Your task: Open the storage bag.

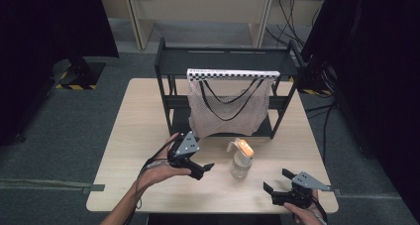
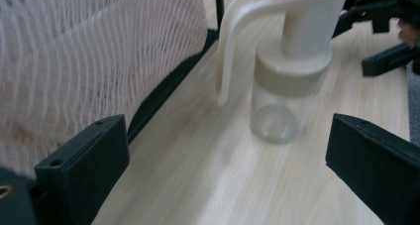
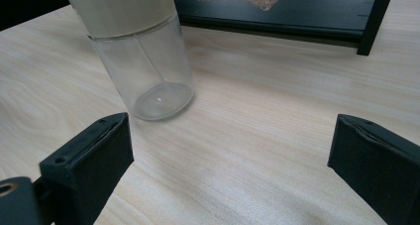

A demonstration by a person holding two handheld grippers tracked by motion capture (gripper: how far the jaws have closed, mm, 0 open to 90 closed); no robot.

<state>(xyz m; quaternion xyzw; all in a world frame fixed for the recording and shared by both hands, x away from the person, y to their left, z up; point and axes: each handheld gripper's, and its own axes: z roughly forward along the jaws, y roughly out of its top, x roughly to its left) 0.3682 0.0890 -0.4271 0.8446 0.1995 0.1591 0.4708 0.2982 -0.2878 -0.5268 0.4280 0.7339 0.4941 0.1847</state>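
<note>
1. A clear cylindrical pump bottle (image 1: 241, 161) with a cream collar and curved spout stands upright on the pale wood-grain table (image 1: 133, 136).
2. At its 12 o'clock, a beige mesh bag (image 1: 228, 108) hangs from the black shelf rack (image 1: 168, 61).
3. The left gripper (image 1: 204, 169), at the bottle's 9 o'clock, is spread open, empty.
4. The right gripper (image 1: 277, 180), at its 4 o'clock, is likewise released.

Even overhead light, dim dark surroundings.
The surface (image 1: 148, 116) is evenly lit with soft shadows; the mesh bag (image 2: 89, 61) and bottle (image 2: 282, 81) blur close up in the left gripper view.
</note>
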